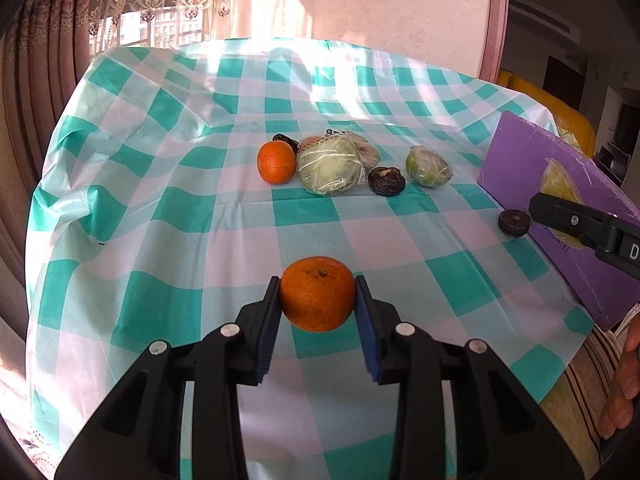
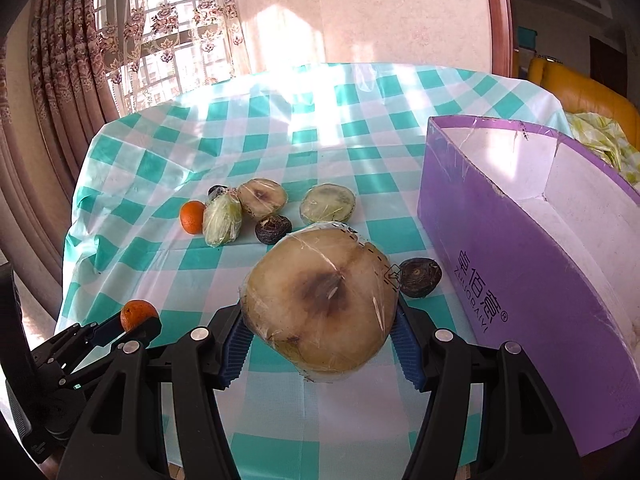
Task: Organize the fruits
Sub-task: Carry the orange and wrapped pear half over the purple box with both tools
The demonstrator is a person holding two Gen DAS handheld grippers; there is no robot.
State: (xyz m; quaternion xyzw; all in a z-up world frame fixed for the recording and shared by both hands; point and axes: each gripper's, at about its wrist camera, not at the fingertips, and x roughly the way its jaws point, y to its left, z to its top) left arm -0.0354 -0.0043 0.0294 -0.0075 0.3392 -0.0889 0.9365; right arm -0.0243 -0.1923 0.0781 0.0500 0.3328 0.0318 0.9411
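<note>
Nearest the lens in the left wrist view, the left claw is clamped on an orange, both blue pads pressed to its sides, just above the checked table. Further back, left to right, lie a second orange, a wrapped green fruit with other pieces behind it, a dark shrivelled fruit, another wrapped green fruit and a dark round piece just beside the purple box. In the right wrist view, the right claw grips a large film-wrapped cut fruit, browned at its centre, with the box to its right. Progress is judged early: the visible inside of the box shows bare white walls and no fruit, two items are in hand, and at least seven remain on the table. Only the right view shows the open top of the box and its printed lettering in full; only the left view shows a person's hand at the right edge and confirms pad contact on the orange.
</note>
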